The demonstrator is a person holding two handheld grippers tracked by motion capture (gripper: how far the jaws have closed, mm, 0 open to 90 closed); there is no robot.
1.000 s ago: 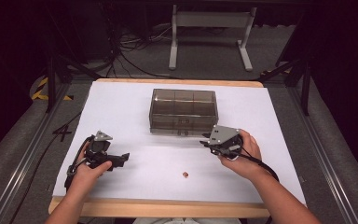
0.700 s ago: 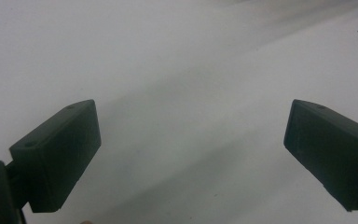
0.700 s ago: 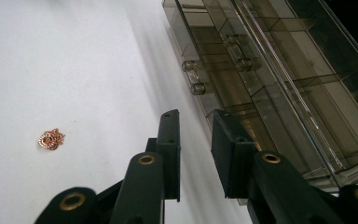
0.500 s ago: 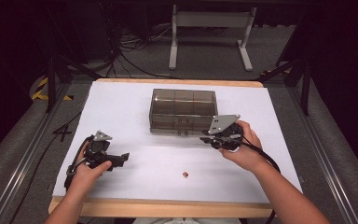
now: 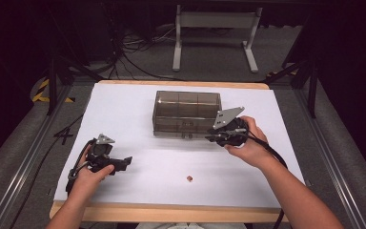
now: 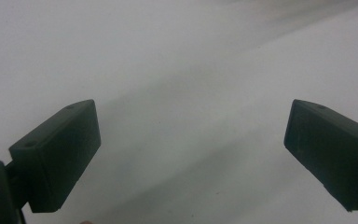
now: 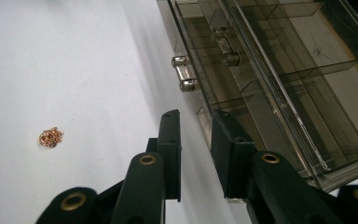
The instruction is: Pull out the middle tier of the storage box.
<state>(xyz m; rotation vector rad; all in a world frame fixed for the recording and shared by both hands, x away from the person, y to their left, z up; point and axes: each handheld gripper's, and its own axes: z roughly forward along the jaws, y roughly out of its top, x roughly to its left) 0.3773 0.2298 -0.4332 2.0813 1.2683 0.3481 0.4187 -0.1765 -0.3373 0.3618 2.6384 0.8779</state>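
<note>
A smoky see-through box (image 5: 186, 111) with several compartments stands mid-table. Its front carries small clear handles (image 7: 182, 73). My right gripper (image 5: 210, 139) hovers at the box's front right corner, pointing left along the front. The right gripper view has its jaws (image 7: 196, 122) open by a narrow gap with nothing between them, close beside the box's front wall (image 7: 242, 88). A small coppery chain (image 5: 189, 178) (image 7: 50, 137) lies loose on the white sheet, nearer the front edge. My left gripper (image 5: 125, 162) rests at the left with jaws (image 6: 191, 140) wide open over bare sheet.
The white sheet (image 5: 138, 109) covers the wooden table; its front edge (image 5: 171, 212) shows bare wood. Cables trail from both grippers. Dark floor, metal rails and a grey stand (image 5: 214, 28) surround the table.
My right gripper has drifted a little up and away from me, closer to the box's front right corner. The left gripper, the chain and the box have stayed put.
</note>
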